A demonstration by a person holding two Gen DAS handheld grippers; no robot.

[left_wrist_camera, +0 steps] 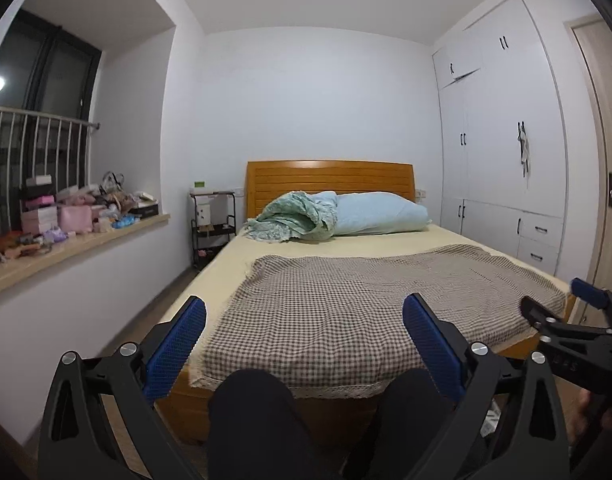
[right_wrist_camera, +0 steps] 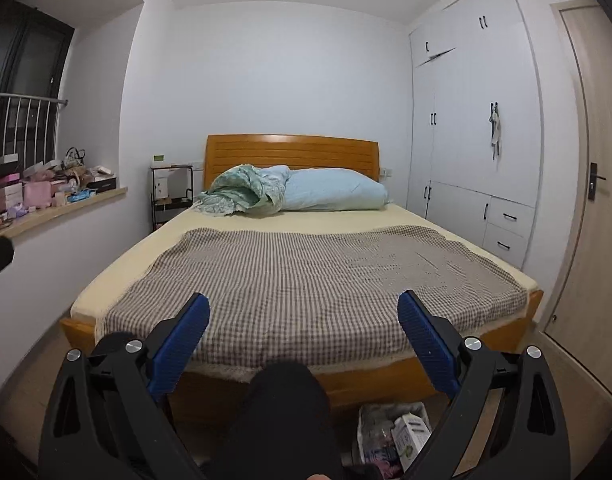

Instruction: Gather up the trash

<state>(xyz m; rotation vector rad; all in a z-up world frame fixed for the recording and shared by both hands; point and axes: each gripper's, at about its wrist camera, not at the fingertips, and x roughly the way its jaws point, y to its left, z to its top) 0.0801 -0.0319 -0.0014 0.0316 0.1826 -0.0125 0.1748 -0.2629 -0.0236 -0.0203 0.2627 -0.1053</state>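
Holding our left blue-padded black gripper [left_wrist_camera: 304,344] wide open and empty over the checked brown-and-white bedspread [left_wrist_camera: 358,312], we keep our right blue-padded gripper [right_wrist_camera: 304,340] likewise, above the white trash-filled bag [right_wrist_camera: 390,432] on the floor.

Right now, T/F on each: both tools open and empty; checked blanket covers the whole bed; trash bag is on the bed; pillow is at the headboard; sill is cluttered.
1. Both tools are open and empty. True: the left tool and the right tool have their jaws spread wide, with nothing between them.
2. The checked blanket covers the whole bed. False: it covers only the foot half; the yellow sheet is bare toward the head.
3. The trash bag is on the bed. False: it sits on the floor at the bed's foot.
4. The pillow lies at the headboard. True.
5. The sill is cluttered. True: boxes and small items crowd it.
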